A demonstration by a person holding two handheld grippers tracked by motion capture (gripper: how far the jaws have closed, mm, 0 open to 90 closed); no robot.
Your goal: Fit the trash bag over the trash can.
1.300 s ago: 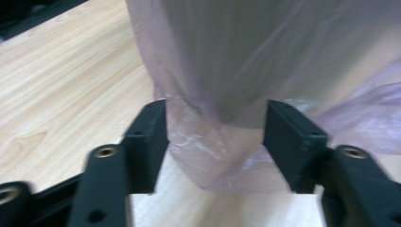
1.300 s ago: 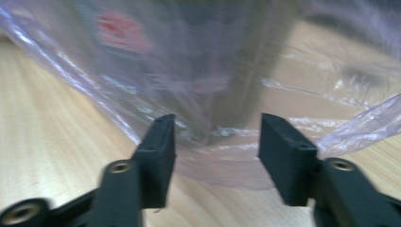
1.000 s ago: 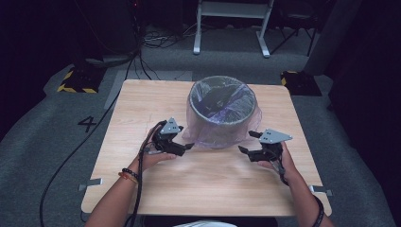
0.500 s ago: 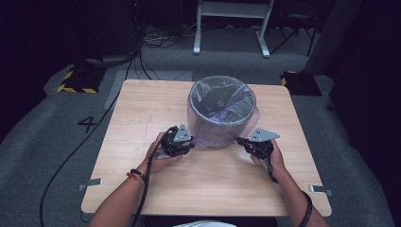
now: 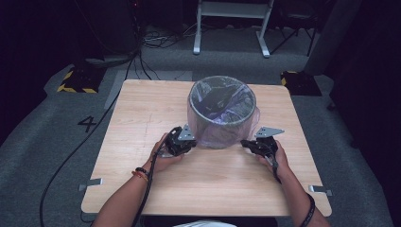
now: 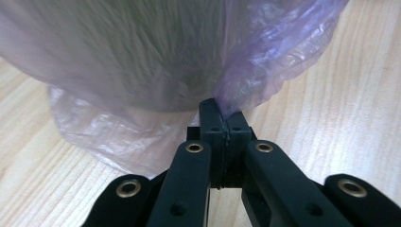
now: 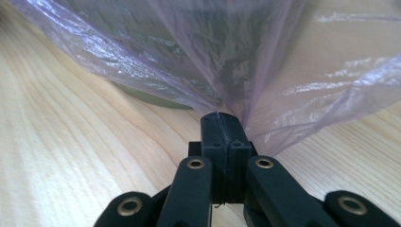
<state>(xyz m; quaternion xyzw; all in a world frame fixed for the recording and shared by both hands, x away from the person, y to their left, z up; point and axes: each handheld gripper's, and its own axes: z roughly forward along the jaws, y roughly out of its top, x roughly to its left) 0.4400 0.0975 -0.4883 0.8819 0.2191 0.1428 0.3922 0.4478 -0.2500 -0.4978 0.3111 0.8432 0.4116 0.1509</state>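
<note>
A round dark bin (image 5: 222,124) lined with a thin purple plastic bag (image 5: 222,97) stands on the wooden table (image 5: 142,118). The bag's loose skirt hangs down outside the bin wall. My left gripper (image 5: 190,142) sits low at the bin's near-left side. Its jaws have just been closing and now pinch a fold of the bag film (image 6: 265,52) at their tips (image 6: 222,111). At the near-right side, my right gripper (image 5: 246,143) is shut on another fold of the bag (image 7: 283,94), with the film caught at its tips (image 7: 224,120).
Bare wood lies in front of the bin and to both sides. A cable (image 5: 66,165) runs from my left gripper off the table's left onto the grey floor. Metal frame legs (image 5: 231,28) stand beyond the far edge.
Both grippers have moved inward and down to the base of the bin. Their jaws, open earlier, have shut on the bag's hanging film.
</note>
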